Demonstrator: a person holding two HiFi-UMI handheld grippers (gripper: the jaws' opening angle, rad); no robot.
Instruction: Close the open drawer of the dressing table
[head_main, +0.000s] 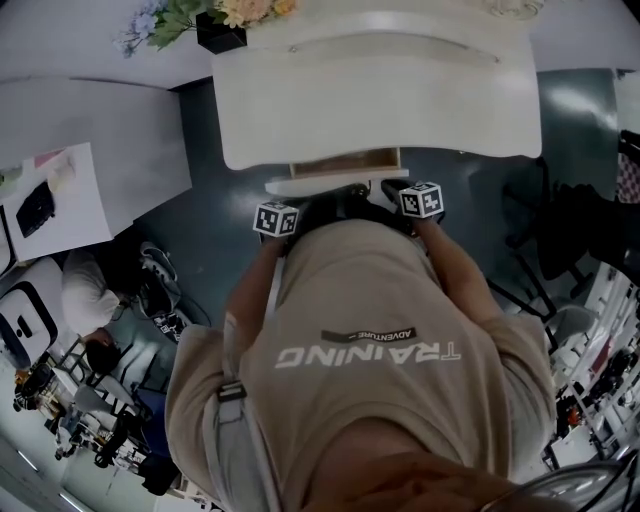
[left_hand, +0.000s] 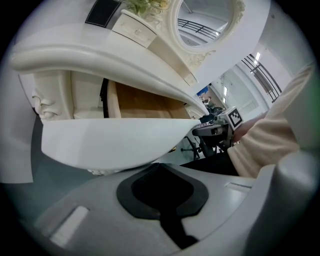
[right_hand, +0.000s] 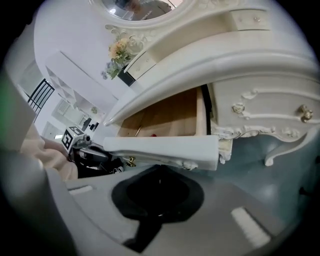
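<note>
Drawer of the dressing table is part-way out beneath the tabletop, directly in front of the person's torso. Nearest, both tools are held low and level at the drawer front. The left gripper has its jaws together on nothing, and the right gripper reads the same, jaws closed and empty. Each tip sits just under or against the white front panel; contact cannot be confirmed. The left is toward the panel's left end and the right toward its right end. A small brass-coloured fitting shows below the panel, probably the pull. Beyond the panel is the bare wooden drawer floor, nearly empty. Judgement: a rigid wooden box, light as loaded, sliding in its opening; the painted face is smooth, so tips may skate. Best purchase is a flat push on the front face with both tools spread evenly, to keep it from racking. Farther back are the mirror and flowers.
</note>
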